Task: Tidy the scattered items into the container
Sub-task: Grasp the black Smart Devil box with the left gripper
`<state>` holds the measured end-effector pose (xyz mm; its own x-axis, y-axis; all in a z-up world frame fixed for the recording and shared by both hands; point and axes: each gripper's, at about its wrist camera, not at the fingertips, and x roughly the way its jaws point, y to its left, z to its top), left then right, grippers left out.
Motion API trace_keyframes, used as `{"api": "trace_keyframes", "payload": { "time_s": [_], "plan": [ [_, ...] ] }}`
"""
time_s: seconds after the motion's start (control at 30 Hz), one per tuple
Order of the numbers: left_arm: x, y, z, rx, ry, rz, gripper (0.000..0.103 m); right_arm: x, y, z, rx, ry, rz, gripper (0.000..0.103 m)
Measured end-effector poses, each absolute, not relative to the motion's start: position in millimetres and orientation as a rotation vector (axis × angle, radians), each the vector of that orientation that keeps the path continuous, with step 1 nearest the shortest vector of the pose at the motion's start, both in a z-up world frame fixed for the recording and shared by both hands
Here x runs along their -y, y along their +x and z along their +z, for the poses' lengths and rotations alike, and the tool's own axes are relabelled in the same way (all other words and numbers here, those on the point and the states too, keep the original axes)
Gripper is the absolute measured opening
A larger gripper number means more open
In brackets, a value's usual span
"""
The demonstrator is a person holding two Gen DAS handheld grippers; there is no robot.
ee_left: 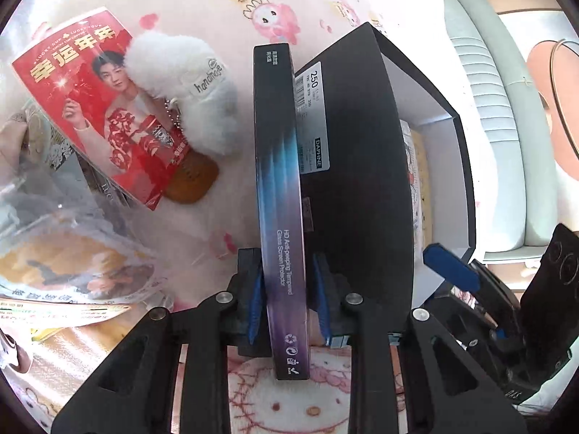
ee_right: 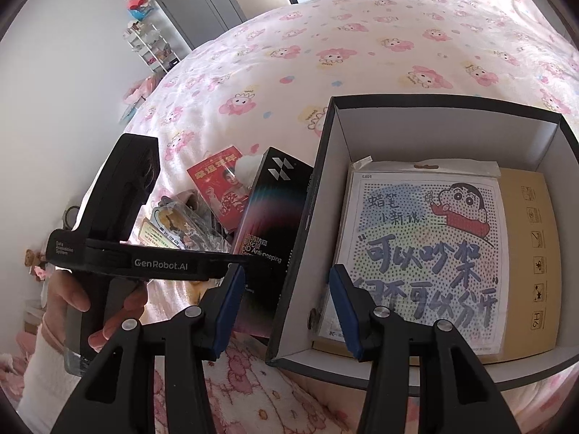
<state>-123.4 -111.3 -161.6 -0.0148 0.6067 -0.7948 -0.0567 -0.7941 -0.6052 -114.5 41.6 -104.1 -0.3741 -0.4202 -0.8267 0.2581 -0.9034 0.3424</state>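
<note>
Spread under everything, a pink cartoon-print bedcover (ee_right: 325, 54). On it, a black shoebox (ee_right: 427, 115) with white inner walls, open at the top, holding a flat brown carton (ee_right: 528, 253) with a dotted cartoon sheet (ee_right: 427, 253) lying on top.

Just left of the shoebox, touching its outer wall, a long slim screen-protector box (ee_left: 280, 188), dark with a blue-to-purple fade, standing on edge and leaning against that wall. Clamped on its lower end, the left gripper (ee_left: 287, 300), blue pads pressed against both flat faces. Gripped around the handle of that tool, a person's hand (ee_right: 108, 311) with a pale sleeve.

Hovering over the near left corner of the shoebox, the right gripper (ee_right: 286, 311), jaws spread apart and holding nothing, one finger outside the wall, the other above the sheet.

Scattered further left on the bedcover: a red printed card (ee_left: 83, 108), a white fluffy keychain toy (ee_left: 188, 94) partly overlapping it, and clear plastic packets (ee_left: 72, 249) nearby.
</note>
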Motion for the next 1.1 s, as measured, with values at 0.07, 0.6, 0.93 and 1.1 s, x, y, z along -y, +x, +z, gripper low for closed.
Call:
{"api": "trace_keyframes", "payload": {
  "time_s": [0.07,0.6,0.93,1.1],
  "plan": [
    [109.7,-121.4,-159.8,0.532,-1.823,1.906,0.034,-45.0,-114.7,-104.0,0.218,1.450,-2.307,0.045],
    [105.5,-126.3,-141.0,0.544,-1.726,2.006,0.026,-55.9,-113.8,-106.6,0.182,1.488,-2.314,0.045],
    [107.7,-146.8,-160.7,0.608,-1.805,1.929,0.017,-56.1,-115.3,-112.0,0.188,1.523,-2.283,0.045],
    [173.9,-117.0,-123.8,0.733,-1.674,2.105,0.017,-39.3,-114.6,-99.2,0.085,1.474,-2.280,0.045]
  ]
}}
